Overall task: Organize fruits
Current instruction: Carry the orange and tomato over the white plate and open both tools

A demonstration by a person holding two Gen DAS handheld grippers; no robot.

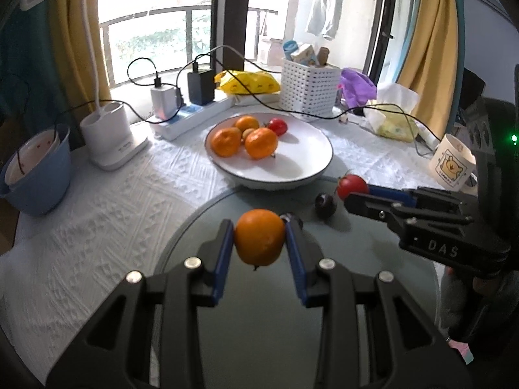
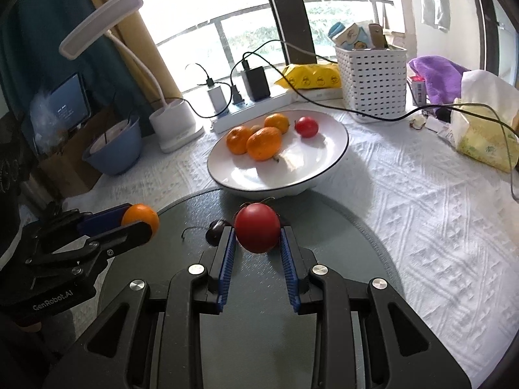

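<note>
Orange round mandarin sitting clamped in left gripper, red tomato in right gripper; white rimmed plate lying straight ahead, right nearer.

My left gripper clamped on an orange, right gripper pinching a tomato, both raised, side by side.

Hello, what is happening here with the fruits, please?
A person holds two grippers over a grey mat. The left gripper is shut on a mandarin, the right gripper on a tomato. The plate behind already has three mandarins and one tomato. A dark fruit lies on the mat.
</note>
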